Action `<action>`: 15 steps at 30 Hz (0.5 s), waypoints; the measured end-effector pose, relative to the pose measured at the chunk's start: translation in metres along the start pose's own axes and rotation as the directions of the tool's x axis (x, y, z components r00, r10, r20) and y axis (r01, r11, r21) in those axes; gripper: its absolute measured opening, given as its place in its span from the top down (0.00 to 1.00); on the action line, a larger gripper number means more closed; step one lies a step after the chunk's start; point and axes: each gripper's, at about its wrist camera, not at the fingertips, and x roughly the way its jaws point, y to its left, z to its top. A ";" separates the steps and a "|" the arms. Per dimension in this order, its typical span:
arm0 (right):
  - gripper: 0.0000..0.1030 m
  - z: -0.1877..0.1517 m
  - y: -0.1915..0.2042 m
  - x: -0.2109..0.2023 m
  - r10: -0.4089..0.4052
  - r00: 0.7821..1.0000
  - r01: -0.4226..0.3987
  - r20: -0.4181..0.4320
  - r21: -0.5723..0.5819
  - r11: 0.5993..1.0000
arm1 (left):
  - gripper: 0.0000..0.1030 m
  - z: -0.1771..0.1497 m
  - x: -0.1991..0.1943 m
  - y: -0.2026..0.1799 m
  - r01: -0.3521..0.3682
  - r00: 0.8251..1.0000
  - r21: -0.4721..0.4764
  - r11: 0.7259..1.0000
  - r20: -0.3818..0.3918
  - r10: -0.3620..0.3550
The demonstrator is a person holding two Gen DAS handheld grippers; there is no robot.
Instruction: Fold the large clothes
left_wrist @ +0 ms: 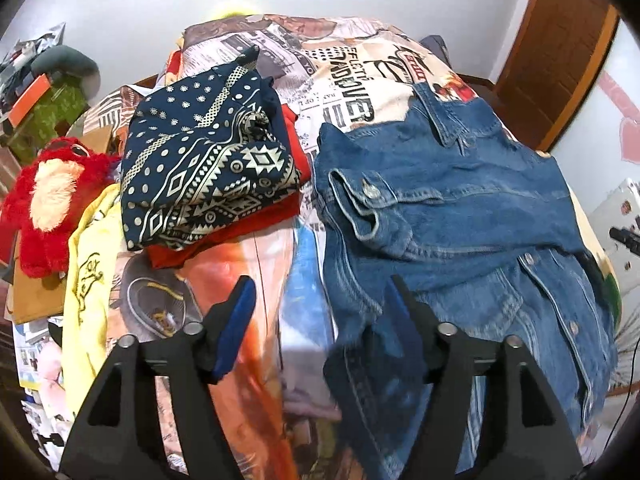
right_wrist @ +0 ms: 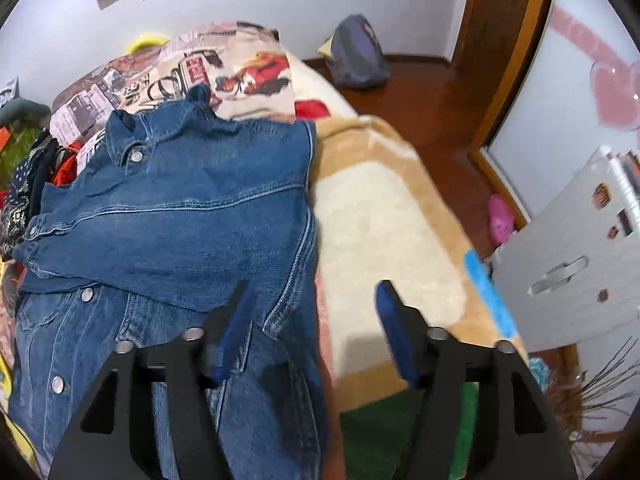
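Observation:
A blue denim jacket (left_wrist: 448,216) lies partly folded on the printed bedspread (left_wrist: 352,64), its sleeve laid across the chest and its collar toward the far end. My left gripper (left_wrist: 320,292) is open and empty above the jacket's near left edge. In the right wrist view the jacket (right_wrist: 172,216) fills the left half. My right gripper (right_wrist: 312,292) is open and empty over the jacket's right edge, its right finger (right_wrist: 396,332) above a cream and tan blanket (right_wrist: 380,232).
A folded navy patterned garment (left_wrist: 204,176) sits on a red one (left_wrist: 240,236) left of the jacket. A red plush toy (left_wrist: 48,200) and yellow cloth (left_wrist: 92,272) lie at the bed's left. A backpack (right_wrist: 358,56), wooden floor and white cabinet (right_wrist: 568,260) are to the right.

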 end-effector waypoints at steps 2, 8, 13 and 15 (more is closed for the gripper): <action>0.23 -0.005 0.001 -0.010 -0.004 0.999 0.005 0.033 -0.024 1.000 | 0.30 -0.007 0.001 0.001 0.017 1.000 0.003 1.000 -0.018 -0.017; 0.23 -0.025 0.002 -0.006 0.011 1.000 -0.011 -0.003 -0.049 0.999 | 0.29 -0.039 0.029 0.002 0.129 0.981 -0.062 0.990 -0.135 -0.136; 0.23 -0.051 -0.006 0.022 0.058 0.994 -0.057 -0.088 0.014 0.998 | 0.29 -0.065 0.059 0.002 0.206 0.947 -0.171 0.963 -0.214 -0.241; 0.23 -0.059 -0.009 0.032 0.074 0.991 -0.070 -0.115 0.038 0.997 | 0.30 -0.071 0.064 0.001 0.237 0.934 -0.204 0.950 -0.222 -0.280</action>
